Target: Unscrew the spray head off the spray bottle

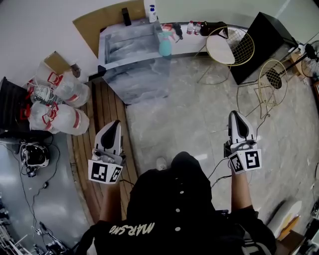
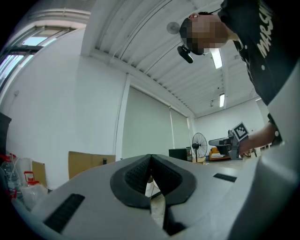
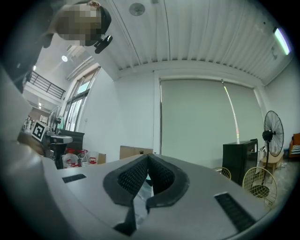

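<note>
The floor is pale grey marbled tile, with a strip of wooden boards running along its left side. White walls and a ribbed white ceiling close the room, and a large pale blind covers the far wall in the right gripper view.

At the far centre stands a table with a grey marbled covering. The teal spray bottle stands upright near the table's right edge, with its spray head on. It is well apart from both grippers, and open floor lies between them. A white bottle stands at the table's far edge, beside a sheet of cardboard leaning on the wall.

Left of the boards lies a heap of big clear water jugs with red handles. To the far right stand two gold wire chairs and a black cabinet. A pedestal fan stands further right.

The person, in a black top, holds both grippers out level over the floor, near the body. The left gripper is over the edge of the boards, its jaws pressed together with nothing between them. The right gripper is over the tile, its jaws likewise together and empty.
</note>
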{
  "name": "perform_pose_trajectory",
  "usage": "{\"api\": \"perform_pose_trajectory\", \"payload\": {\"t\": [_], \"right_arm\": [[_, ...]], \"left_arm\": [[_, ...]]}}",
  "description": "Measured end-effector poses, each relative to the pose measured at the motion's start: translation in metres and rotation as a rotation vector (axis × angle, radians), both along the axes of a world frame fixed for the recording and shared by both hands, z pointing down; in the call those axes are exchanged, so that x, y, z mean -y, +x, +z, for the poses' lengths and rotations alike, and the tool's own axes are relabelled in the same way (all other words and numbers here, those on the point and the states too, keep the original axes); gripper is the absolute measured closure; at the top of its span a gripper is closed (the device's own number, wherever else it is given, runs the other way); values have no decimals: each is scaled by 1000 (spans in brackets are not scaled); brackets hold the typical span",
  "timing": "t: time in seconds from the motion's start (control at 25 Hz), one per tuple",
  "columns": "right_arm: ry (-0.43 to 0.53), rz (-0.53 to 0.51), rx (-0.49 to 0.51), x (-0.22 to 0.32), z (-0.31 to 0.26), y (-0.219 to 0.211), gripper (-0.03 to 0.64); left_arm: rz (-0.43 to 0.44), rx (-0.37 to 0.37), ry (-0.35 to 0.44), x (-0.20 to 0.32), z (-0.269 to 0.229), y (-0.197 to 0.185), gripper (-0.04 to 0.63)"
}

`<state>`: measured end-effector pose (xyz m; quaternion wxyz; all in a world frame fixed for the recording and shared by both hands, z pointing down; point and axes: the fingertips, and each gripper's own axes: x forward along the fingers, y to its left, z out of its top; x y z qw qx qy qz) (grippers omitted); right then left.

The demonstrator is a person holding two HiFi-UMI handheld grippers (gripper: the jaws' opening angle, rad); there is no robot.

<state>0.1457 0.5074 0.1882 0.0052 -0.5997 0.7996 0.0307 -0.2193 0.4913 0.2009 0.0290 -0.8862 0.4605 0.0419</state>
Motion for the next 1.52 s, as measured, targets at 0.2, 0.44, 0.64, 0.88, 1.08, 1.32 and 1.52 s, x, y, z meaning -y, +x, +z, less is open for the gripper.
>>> {"api": "perform_pose_trajectory", "payload": {"t": [0.2,0.44,0.64,0.88,1.08,1.32,1.52], "right_arm": [[-12,8,6,19,10,-7,604],[-28,-24,7,62,23,-11,604],[-24,-58,27,130,25,-5,604],[-28,-128,36,229,18,10,604],[-45,-206,27,308,9,22,558],[-87,-332,4,386,12,24,492],[-145,-407,-9,421,33,12,450]], "left_arm": [[45,16,-27,22,15,-1,571],[63,18,-55,62,31,10,571],[75,48,-71,121,38,24,571],[72,98,-72,208,32,56,571],[48,101,-57,277,22,82,571],[19,130,-90,343,36,109,569],[38,134,-154,370,58,125,569]]}}
